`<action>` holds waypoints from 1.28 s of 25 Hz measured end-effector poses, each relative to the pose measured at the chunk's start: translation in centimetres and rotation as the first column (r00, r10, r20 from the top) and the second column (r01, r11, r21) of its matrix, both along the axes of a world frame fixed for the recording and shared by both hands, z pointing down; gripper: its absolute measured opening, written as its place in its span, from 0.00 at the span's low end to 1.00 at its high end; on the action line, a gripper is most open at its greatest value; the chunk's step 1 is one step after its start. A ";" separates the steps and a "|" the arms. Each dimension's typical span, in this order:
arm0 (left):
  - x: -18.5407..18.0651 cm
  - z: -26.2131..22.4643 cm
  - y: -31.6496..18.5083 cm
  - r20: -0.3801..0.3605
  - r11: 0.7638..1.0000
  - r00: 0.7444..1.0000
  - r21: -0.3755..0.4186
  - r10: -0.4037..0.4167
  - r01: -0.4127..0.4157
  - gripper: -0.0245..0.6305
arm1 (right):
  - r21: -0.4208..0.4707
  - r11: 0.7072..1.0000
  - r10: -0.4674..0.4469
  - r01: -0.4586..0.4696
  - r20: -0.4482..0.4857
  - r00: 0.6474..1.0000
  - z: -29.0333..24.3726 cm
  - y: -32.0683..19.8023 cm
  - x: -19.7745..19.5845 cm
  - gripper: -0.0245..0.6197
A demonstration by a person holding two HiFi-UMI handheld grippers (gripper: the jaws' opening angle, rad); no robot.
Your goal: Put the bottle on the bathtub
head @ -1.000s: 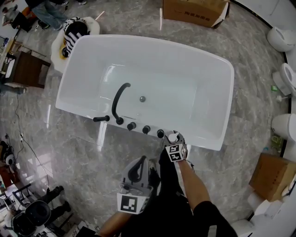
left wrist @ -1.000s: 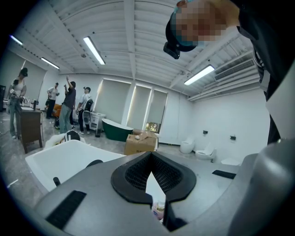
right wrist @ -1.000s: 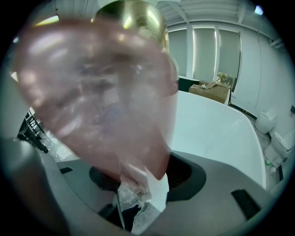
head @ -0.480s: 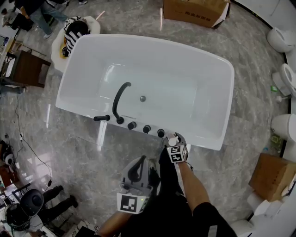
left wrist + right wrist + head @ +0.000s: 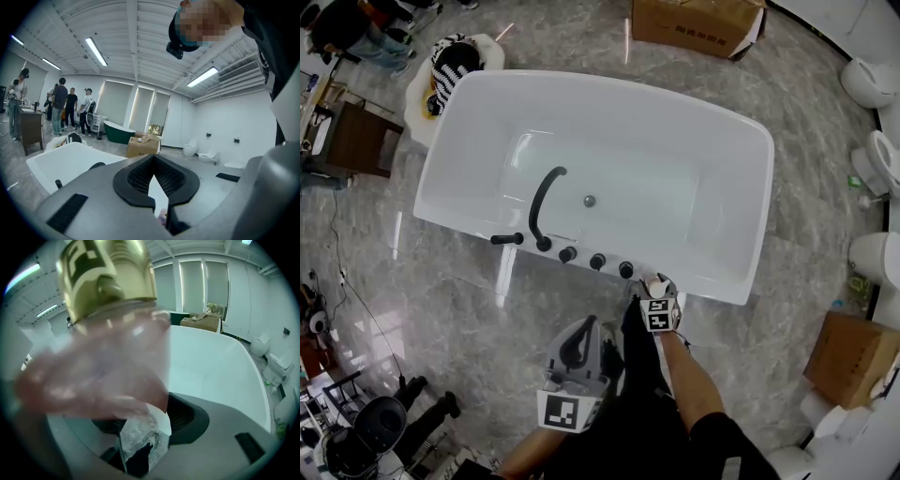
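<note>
We are in the placing step: the right gripper (image 5: 659, 289) has its fingers clenched on the bottle (image 5: 652, 278), which sits at the near rim of the bathtub (image 5: 581, 86), just to the right of the row of black knobs (image 5: 597, 262). In the right gripper view the bottle (image 5: 108, 348), pinkish with a gold cap (image 5: 108, 275), fills the space between the fingers, and the white basin lies beyond it. We cannot tell whether its base touches the rim yet. The next move, in our judgement, calls for seating the base flat on the rim ledge, then parting the fingers and backing straight off. The ledge is narrow, with the basin on one side and the floor (image 5: 459, 300) on the other, so a tilted release could tip the bottle either way. The nearest knob (image 5: 625, 270) limits room to the left, while the rim to the right is free. The left gripper (image 5: 584, 330) hangs well back over the floor, its fingers (image 5: 140, 176) together on nothing.
</note>
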State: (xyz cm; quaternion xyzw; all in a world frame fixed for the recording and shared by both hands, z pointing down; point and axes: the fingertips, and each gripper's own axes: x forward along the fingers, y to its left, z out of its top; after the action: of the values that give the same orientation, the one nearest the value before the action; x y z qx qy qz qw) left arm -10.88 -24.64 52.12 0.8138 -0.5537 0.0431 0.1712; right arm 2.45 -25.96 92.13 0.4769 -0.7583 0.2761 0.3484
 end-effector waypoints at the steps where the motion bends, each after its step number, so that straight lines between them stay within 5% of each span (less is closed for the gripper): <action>1: 0.0 0.0 0.1 0.001 1.000 1.000 0.000 0.000 0.000 0.06 | 0.001 1.000 0.005 -0.006 0.001 1.000 0.0 0.0 0.0 0.40; 32: 0.2 -1.0 2.2 0.002 0.999 1.000 0.032 0.002 -0.002 0.06 | -0.003 0.999 0.053 -0.053 -0.009 0.999 -0.7 1.0 0.6 0.40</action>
State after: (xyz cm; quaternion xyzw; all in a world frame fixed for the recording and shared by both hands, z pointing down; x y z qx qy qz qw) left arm -10.70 -22.41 51.09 0.8170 -0.5535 0.0350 0.1577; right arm 3.02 -24.98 91.47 0.4972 -0.7434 0.2844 0.3453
